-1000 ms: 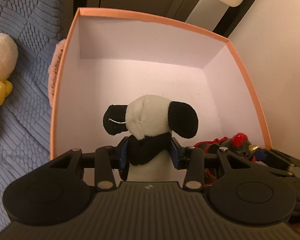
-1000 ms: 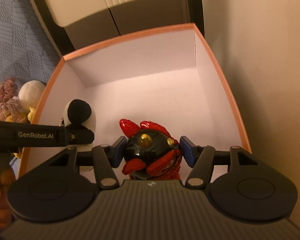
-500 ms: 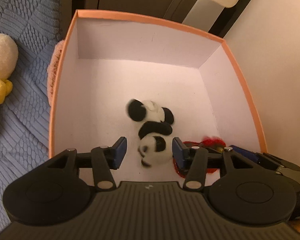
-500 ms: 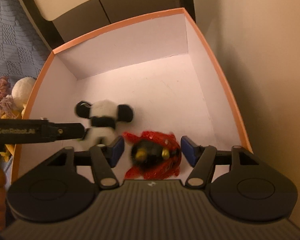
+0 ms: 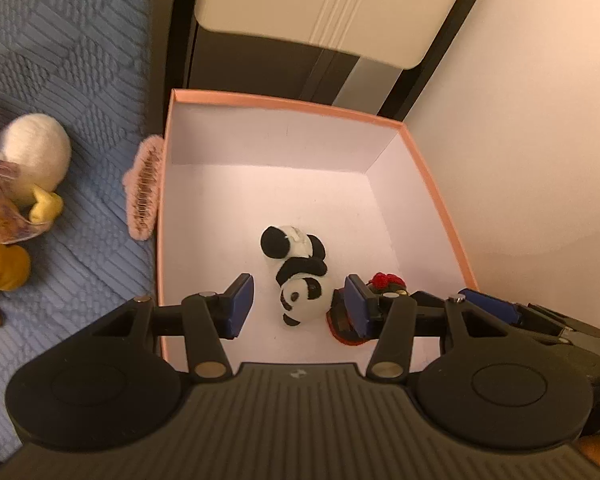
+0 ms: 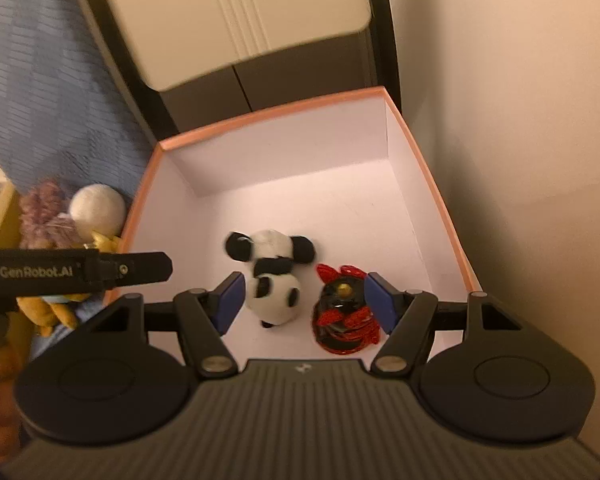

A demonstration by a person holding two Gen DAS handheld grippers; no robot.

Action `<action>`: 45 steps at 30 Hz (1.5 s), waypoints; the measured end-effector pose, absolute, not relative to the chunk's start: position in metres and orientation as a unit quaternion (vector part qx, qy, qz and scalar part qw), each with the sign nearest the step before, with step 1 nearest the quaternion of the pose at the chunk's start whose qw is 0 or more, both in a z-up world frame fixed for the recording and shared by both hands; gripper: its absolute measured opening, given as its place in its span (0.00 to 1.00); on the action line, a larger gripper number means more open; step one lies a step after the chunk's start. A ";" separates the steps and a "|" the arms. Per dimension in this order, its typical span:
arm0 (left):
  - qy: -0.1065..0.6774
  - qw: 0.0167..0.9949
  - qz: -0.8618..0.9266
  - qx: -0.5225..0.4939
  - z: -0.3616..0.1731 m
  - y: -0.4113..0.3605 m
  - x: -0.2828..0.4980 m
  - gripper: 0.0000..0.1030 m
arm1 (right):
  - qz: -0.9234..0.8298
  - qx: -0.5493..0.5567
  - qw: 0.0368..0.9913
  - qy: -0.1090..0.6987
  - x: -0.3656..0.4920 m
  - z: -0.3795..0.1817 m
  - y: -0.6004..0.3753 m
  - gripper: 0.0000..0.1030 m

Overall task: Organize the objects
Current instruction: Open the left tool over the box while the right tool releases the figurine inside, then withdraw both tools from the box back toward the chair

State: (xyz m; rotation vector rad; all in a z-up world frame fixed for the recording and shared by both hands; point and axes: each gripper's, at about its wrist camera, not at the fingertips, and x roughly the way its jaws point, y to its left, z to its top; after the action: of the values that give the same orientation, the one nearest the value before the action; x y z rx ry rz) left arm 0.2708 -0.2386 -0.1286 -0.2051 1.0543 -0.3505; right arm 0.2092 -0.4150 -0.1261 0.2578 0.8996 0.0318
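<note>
both tongs (image 5: pixel 298 306) (image 6: pixel 302 300) released above box (image 5: pixel 436 200), red toy (image 5: pixel 384 282) half hidden beside panda (image 5: pixel 300 276)

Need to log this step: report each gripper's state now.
Left gripper: open, holding nothing, above the panda.
Right gripper: open, holding nothing, above the red toy.

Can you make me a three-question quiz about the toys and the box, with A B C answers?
1. Where does the panda lie?
A. On the blanket
B. In the box
C. In a claw

2. How many toys are in the box?
A. One
B. Two
C. Four

3. How is the right claw?
A. Open, holding nothing
B. Shut on the panda
C. Shut on the red and black toy

Answers:
1 B, white box floor surrounds it.
2 B, the panda and the red and black toy.
3 A, its blue pads stand apart above both toys.
</note>
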 end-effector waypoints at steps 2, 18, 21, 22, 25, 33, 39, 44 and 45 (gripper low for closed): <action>0.492 0.848 -0.168 -0.099 -0.119 -0.233 0.262 0.55 | 0.015 0.120 0.896 0.427 0.202 -0.116 -0.410 0.66; 0.432 0.880 -0.169 -0.106 -0.052 -0.182 0.170 0.55 | 0.034 0.111 0.924 0.364 0.122 -0.045 -0.373 0.66; 0.423 0.884 -0.167 -0.108 -0.043 -0.171 0.152 0.55 | 0.039 0.108 0.928 0.355 0.107 -0.035 -0.362 0.66; 0.421 0.885 -0.166 -0.109 -0.040 -0.167 0.146 0.55 | 0.042 0.109 0.929 0.352 0.102 -0.032 -0.358 0.66; 0.413 0.890 -0.160 -0.111 -0.031 -0.156 0.129 0.55 | 0.049 0.111 0.931 0.343 0.086 -0.025 -0.348 0.66; 0.385 0.904 -0.151 -0.104 -0.009 -0.126 0.089 0.55 | 0.058 0.110 0.936 0.329 0.047 -0.014 -0.317 0.66; 0.373 0.910 -0.146 -0.110 -0.004 -0.097 0.060 0.55 | 0.065 0.104 0.938 0.323 0.023 -0.013 -0.291 0.66; 0.371 0.911 -0.136 -0.115 -0.007 -0.073 0.042 0.55 | 0.063 0.101 0.939 0.322 0.009 -0.014 -0.270 0.66; 0.372 0.911 -0.133 -0.115 -0.008 -0.068 0.039 0.55 | 0.063 0.100 0.939 0.322 0.007 -0.015 -0.265 0.66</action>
State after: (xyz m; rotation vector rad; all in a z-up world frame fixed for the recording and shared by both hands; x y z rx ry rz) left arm 0.0388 -0.0680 -0.0076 -0.2375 0.7668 -0.2746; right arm 0.0075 -0.2654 -0.0146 0.2038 0.6582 0.1285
